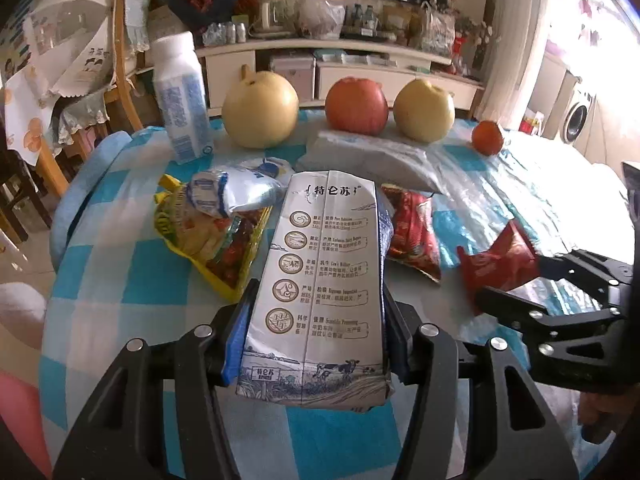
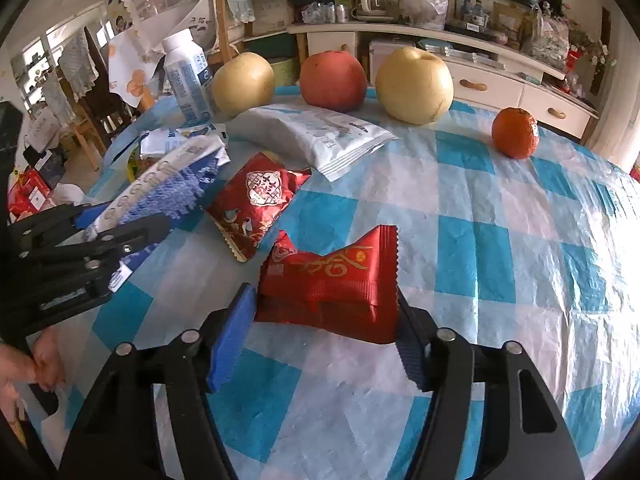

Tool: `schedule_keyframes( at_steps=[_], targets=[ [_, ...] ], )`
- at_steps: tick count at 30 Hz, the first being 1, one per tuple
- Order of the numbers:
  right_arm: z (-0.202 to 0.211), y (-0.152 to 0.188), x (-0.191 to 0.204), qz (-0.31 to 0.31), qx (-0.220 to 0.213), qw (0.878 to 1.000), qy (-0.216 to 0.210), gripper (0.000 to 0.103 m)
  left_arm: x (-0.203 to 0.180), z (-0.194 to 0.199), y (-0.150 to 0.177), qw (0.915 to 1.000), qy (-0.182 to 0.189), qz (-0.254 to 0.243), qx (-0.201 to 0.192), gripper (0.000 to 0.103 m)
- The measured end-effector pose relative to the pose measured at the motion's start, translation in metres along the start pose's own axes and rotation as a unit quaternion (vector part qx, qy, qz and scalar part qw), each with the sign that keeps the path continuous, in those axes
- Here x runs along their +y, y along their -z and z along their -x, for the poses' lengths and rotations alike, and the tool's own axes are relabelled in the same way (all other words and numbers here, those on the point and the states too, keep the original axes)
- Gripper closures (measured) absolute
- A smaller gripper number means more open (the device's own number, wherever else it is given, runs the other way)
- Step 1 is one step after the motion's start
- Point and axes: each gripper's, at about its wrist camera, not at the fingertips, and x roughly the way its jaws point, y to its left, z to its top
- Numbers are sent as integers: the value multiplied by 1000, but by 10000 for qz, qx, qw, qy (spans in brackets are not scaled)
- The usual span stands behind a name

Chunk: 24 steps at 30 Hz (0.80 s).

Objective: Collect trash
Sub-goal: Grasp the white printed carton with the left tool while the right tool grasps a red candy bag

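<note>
My left gripper (image 1: 316, 320) is shut on a flattened silver-blue milk carton (image 1: 324, 280) and holds it over the table; it also shows in the right wrist view (image 2: 160, 188). My right gripper (image 2: 326, 316) is shut on a red snack wrapper (image 2: 336, 280), seen from the left wrist (image 1: 496, 260). On the checked tablecloth (image 2: 480, 240) lie another red wrapper (image 2: 256, 200), a yellow snack bag (image 1: 208, 240), a crumpled white-blue packet (image 1: 236, 192) and a flat white pouch (image 2: 316, 136).
At the far edge stand a white bottle (image 1: 180, 96), two pears (image 1: 260, 110) (image 1: 424, 110), an apple (image 1: 356, 106) and a small orange (image 2: 515, 133). Chairs and a cluttered cabinet stand behind the table.
</note>
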Motion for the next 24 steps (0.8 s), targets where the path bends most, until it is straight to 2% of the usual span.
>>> schedule_keyframes(
  at_steps=[4,6,9,12,13,15,17,19,20,21,23,24],
  targets=[
    [2,0,1,29,-25,10000,-54,55,3,16,8,9994,240,188,-141,47],
    [1,0,0,37,-10,10000,17,67,1,19,12,9995,223,159,-187,47],
    [2,0,1,-7,0,10000,-48,71,4,25,18,9991,265,243,-219,47],
    [3,0,3,2,15,10000,-78,71,12,32,23,9986,299,359,-254,47],
    [4,0,4,-10,28,9998,-203,71,14,34,24,9984,305,393,-273,47],
    [5,0,9,-1,139,9981,-600,70,18,38,24,9981,302,435,-303,47],
    [5,3,17,53,286,9927,-1170,70,23,40,24,9980,308,457,-304,47],
    [9,5,29,303,286,9894,-1389,70,29,42,26,9979,297,483,-307,47],
    [11,5,33,420,248,9895,-1358,68,32,43,27,9978,297,506,-309,47],
    [11,5,34,450,226,9905,-1277,61,35,44,28,9976,293,538,-311,47],
    [12,3,30,455,114,9951,-866,47,40,45,29,9975,280,566,-313,47],
    [13,2,26,441,24,9974,-575,44,41,46,29,9975,277,577,-314,47]
  ],
)
